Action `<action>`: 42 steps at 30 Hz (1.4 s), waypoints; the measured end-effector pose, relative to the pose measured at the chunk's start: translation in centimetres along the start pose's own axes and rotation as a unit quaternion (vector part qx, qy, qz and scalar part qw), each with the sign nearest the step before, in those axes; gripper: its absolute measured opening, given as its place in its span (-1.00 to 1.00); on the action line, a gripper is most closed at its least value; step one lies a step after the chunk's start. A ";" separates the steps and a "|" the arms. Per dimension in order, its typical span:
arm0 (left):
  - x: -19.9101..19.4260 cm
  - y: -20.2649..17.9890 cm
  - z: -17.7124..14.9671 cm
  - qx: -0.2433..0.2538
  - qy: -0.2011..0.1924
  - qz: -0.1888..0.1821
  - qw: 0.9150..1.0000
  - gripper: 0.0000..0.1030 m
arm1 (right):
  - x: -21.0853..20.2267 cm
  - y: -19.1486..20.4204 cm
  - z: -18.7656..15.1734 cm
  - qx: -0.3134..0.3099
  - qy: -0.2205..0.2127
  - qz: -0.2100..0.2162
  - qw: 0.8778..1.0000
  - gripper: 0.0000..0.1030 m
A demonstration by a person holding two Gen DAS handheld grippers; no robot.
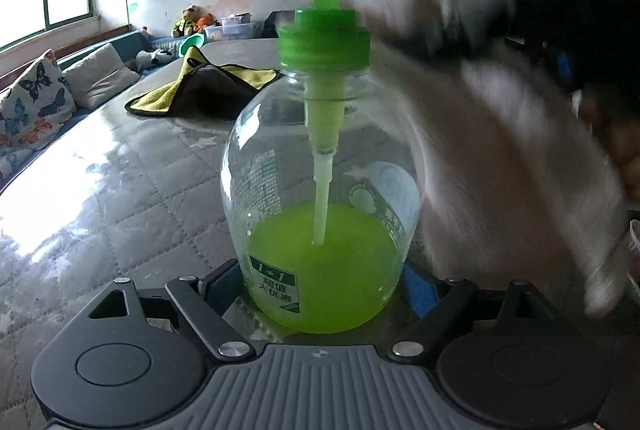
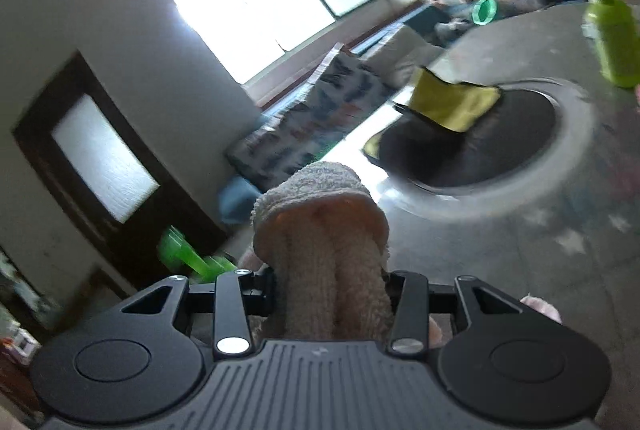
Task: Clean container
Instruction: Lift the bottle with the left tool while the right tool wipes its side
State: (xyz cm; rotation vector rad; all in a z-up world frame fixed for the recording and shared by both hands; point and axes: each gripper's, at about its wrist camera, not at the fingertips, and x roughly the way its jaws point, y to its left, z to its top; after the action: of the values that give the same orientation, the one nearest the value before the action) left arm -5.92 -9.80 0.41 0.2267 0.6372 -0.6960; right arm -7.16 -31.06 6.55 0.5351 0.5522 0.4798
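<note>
Soap bottle [image 1: 320, 190] on quilted table [image 1: 120, 190]

Your pale towel [image 1: 500, 150] smears into motion blur beside the pump bottle [image 1: 324, 190], hiding whether they touch. Your right claw [image 2: 330, 294] fingertips vanish inside that towel, and the bench [image 2: 540, 230] is blurred.

Both handheld tools look alike: the left gripper [image 1: 320, 290] has a grey ribbed centre plate flanked by two round black housings, each stamped with a raised disc. Black link arms, pinned with silver screws, run forward from that plate, ending in blue pads [image 1: 420, 288]. The right gripper [image 2: 330, 290] repeats it (pads hidden).
</note>
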 end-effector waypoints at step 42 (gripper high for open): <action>0.9 -0.4 0.1 -0.006 0.008 0.032 0.999 1.00 | -1.1 1.5 -4.4 0.007 -0.006 0.005 1.000 -0.16</action>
State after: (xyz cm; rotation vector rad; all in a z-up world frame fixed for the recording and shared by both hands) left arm -5.64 -10.59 -0.09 0.2414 0.6465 -0.6301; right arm -11.05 -29.01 4.61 0.5545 0.5421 0.4822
